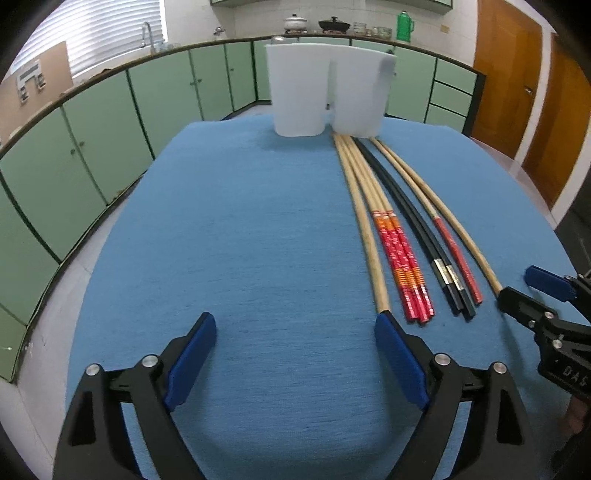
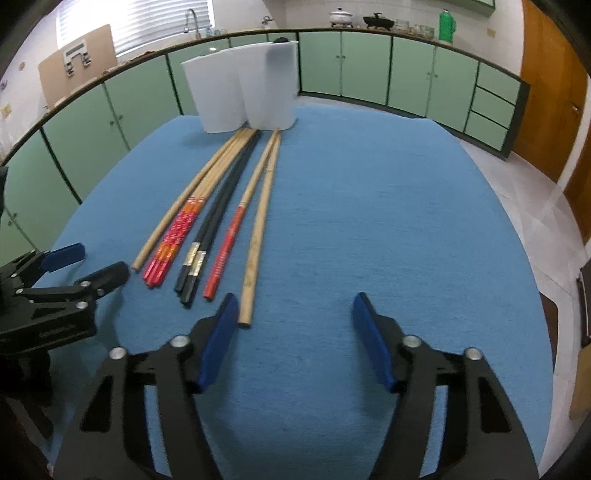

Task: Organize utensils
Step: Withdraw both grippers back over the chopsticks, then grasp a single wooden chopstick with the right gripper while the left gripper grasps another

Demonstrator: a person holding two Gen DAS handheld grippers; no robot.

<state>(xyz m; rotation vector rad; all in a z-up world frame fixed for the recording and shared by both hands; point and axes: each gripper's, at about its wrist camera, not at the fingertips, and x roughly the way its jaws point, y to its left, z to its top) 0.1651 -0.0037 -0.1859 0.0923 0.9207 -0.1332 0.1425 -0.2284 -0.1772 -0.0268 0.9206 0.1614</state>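
Observation:
Several chopsticks lie side by side on the blue cloth [image 1: 240, 240]: plain bamboo ones [image 1: 364, 221], a red-patterned pair [image 1: 402, 254], a black pair [image 1: 417, 229] and a red-handled one [image 1: 454, 251]. Their far tips reach a white two-compartment holder [image 1: 325, 85]. My left gripper [image 1: 295, 321] is open over bare cloth, its right fingertip at the near end of the leftmost bamboo stick. My right gripper [image 2: 295, 299] is open too. The near end of the rightmost bamboo stick [image 2: 258, 229] lies just inside its left finger, untouched by the pads. Each gripper shows in the other's view [image 1: 517, 286] [image 2: 101, 260].
Green cabinets [image 1: 92, 122] run round the table under a counter with a faucet, pots [image 1: 295, 22] and a green flask [image 1: 404, 24]. Wooden doors [image 1: 517, 81] stand at the right. The cloth's rounded edge drops to a tiled floor on both sides.

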